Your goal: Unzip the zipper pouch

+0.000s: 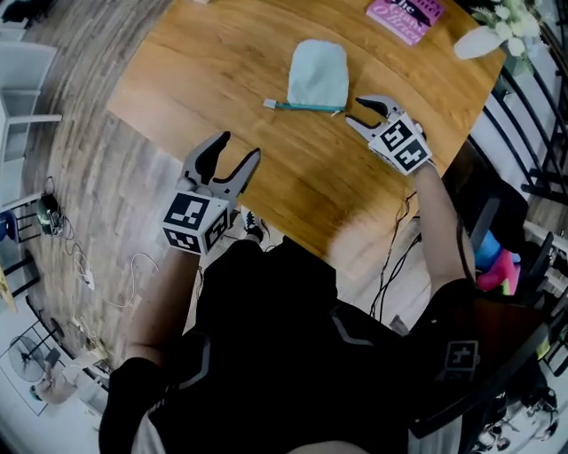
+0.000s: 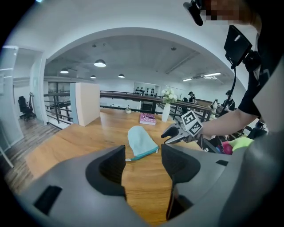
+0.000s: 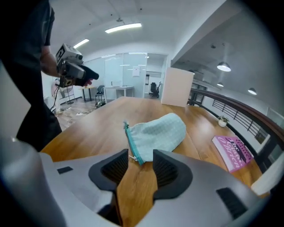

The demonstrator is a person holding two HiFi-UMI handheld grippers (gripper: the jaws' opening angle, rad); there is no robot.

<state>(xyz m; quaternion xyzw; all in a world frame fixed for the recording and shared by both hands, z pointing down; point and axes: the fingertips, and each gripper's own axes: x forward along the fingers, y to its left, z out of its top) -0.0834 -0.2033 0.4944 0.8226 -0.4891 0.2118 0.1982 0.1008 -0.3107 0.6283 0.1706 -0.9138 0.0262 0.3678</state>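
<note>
Found zipper pouch (image 1: 318, 75) flat on tabletop (image 1: 222, 53), zip end just ahead of right gripper (image 1: 355, 113), jaws parted, empty. Noted left gripper (image 1: 240, 144) well short of it, jaws wide, empty, both pitched downward.

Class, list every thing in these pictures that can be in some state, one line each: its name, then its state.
zipper pouch: zipped shut, lying flat on the table, untouched
left hand-held gripper: open, empty
right hand-held gripper: open, empty, close to the pouch's zipper end
pink book: closed, lying flat
vase: upright, holding white flowers
</note>
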